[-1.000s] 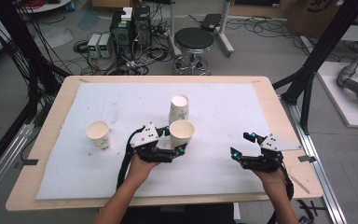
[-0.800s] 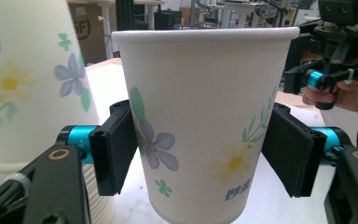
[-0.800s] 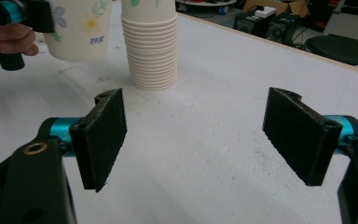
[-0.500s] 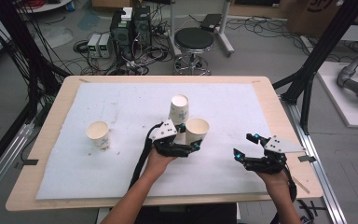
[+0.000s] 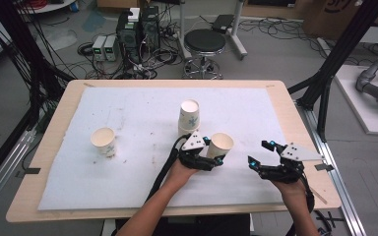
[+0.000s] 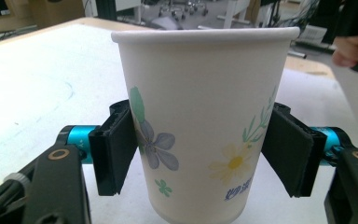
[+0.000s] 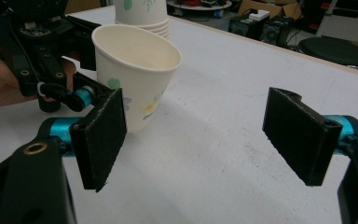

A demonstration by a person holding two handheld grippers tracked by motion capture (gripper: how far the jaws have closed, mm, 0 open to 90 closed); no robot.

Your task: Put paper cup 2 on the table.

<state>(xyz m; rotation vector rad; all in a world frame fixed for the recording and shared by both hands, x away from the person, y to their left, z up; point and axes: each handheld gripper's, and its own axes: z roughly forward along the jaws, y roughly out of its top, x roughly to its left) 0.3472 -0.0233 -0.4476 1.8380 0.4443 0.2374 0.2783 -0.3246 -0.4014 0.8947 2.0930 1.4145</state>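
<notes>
A flowered paper cup [image 5: 221,144] is upright between the pads of my left gripper [image 5: 218,154], which is shut on its sides just right of a stack of cups [image 5: 189,115]. In the left gripper view both pads [image 6: 116,149] press the cup [image 6: 205,93] at mid-height. In the right gripper view the cup [image 7: 135,70] hangs low over the white mat, slightly tilted. Whether its base touches the mat I cannot tell. My right gripper [image 5: 261,153] stands open and empty to the right of the cup, its jaws wide apart [image 7: 200,135]. Another single cup [image 5: 103,141] stands at the left.
A white mat [image 5: 142,108] covers most of the wooden table [image 5: 74,88]. The stack of cups [image 7: 142,14] is just behind the held cup. A stool [image 5: 204,42], cables and boxes lie on the floor beyond the far edge.
My left gripper has carried the cup to the right and down, from in front of the stack to its right side. The right gripper has kept still.
</notes>
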